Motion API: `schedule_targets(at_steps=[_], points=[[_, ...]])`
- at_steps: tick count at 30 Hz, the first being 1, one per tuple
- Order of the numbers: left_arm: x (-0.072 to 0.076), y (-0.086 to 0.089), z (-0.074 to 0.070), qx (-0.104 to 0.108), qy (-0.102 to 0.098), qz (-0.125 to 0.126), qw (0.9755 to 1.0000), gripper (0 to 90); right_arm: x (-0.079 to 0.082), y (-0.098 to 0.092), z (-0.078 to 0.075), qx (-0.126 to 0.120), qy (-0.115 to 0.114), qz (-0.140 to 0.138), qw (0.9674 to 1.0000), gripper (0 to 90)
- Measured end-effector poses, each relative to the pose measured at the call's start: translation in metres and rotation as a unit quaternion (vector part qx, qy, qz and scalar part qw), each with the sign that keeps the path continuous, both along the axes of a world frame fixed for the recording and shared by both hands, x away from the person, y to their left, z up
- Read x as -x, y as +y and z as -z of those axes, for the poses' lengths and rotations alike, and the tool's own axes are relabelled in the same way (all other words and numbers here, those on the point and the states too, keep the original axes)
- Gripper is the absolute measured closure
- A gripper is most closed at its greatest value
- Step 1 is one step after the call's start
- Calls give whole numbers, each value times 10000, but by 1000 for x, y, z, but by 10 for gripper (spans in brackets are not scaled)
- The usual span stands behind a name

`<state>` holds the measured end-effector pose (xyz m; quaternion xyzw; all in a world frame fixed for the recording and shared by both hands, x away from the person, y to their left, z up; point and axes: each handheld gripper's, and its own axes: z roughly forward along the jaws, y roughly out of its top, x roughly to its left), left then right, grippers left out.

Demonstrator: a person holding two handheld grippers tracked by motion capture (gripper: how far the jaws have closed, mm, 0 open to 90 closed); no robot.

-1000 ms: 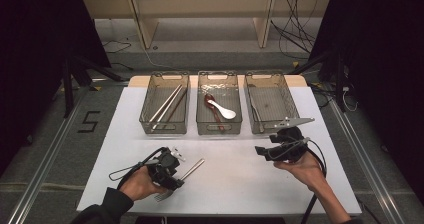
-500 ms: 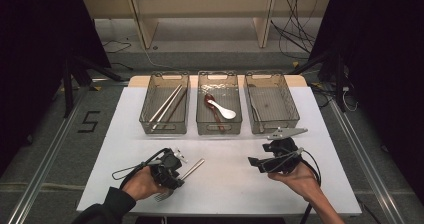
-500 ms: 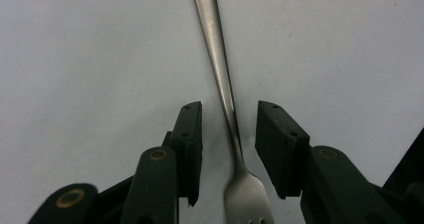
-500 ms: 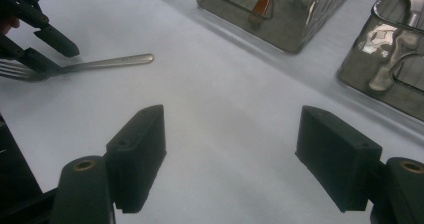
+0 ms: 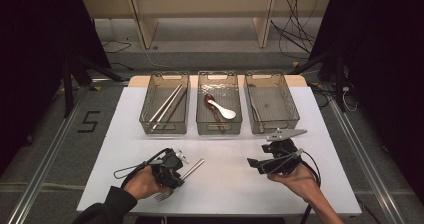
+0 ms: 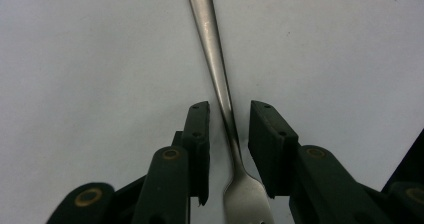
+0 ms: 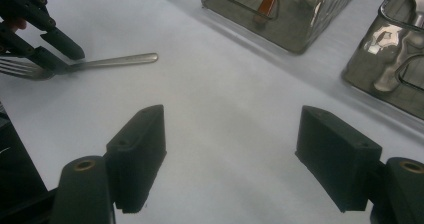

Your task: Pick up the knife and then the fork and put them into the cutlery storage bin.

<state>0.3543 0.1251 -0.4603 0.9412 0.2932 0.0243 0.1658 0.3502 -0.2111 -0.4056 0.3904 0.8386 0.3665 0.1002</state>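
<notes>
Fork (image 6: 227,111): flat on the white table (image 5: 225,194), its neck between the left jaws; tines cut off at the frame's bottom edge (handle top cropped too).
Left gripper (image 6: 229,149): jaws have just been closing, a thin gap either side of the neck, pads not touching.
Right gripper (image 7: 230,159): jaws wide, nothing between them.
Bins (image 5: 219,129): three, well beyond the fork; contents blurred.
</notes>
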Motion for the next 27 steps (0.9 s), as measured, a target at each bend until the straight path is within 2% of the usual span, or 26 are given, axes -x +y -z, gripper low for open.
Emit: schedule_targets(at_steps=[5, 14, 19, 27], points=[[1, -4, 2, -71, 50, 53, 9999, 731, 0, 0, 0, 5, -12, -38, 10000, 284], [1, -8, 2, -277, -74, 185, 9994, 778, 0, 1, 0, 8, -6, -55, 10000, 284], [3, -9, 2, -265, -76, 293, 9992, 834, 0, 2, -1, 8, 9, -57, 10000, 287], [4, -10, 1, -324, -143, 477, 9982, 840, 0, 2, 0, 23, -12, -104, 9999, 290]])
